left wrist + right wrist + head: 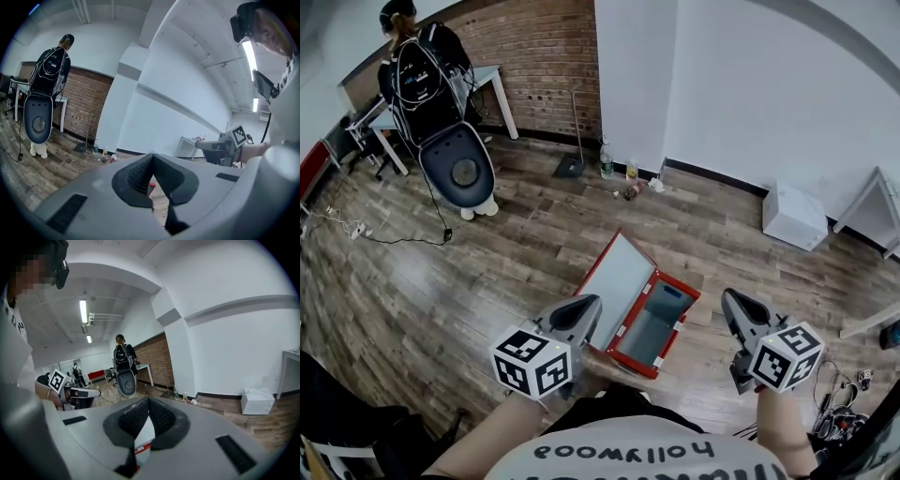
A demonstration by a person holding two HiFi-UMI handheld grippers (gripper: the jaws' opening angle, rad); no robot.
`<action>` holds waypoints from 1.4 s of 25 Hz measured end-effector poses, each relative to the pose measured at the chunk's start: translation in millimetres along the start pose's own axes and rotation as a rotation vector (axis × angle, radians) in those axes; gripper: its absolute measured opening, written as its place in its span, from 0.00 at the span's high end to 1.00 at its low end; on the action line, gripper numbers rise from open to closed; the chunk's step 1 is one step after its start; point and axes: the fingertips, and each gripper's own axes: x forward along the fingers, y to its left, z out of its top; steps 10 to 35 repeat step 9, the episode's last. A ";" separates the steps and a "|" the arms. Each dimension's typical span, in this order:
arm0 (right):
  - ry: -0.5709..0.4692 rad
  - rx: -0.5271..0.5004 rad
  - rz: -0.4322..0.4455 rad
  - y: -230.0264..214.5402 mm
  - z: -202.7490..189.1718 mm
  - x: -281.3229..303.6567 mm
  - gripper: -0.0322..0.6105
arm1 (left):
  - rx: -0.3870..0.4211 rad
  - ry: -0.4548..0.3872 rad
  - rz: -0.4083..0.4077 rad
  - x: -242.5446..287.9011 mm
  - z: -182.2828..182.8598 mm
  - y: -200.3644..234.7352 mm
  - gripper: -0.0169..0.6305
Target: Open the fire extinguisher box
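The fire extinguisher box (pixel 654 324) lies on the wooden floor (pixel 487 281) right in front of the person. Its long axis runs away from them and leans a little to the right, its red-rimmed body faces up, and its white-lined lid (pixel 619 277) is swung flat open along the left long side. It sits low between the two tools: the left tool (pixel 586 307) hangs above the lid's near corner, and the right tool (pixel 736 302) is apart, off the box's right side. Both tools have their jaws pressed together on nothing and point forward and slightly downward over the box.
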 end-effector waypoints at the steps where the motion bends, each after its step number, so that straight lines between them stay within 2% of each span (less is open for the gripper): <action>1: 0.001 0.000 -0.005 -0.5 1.2 0.4 0.94 | 0.001 -0.001 -0.002 0.7 0.5 0.7 0.97; 35: -0.003 -0.004 -0.015 -3.4 10.2 4.8 0.94 | 0.005 -0.005 -0.004 3.9 9.1 8.4 0.97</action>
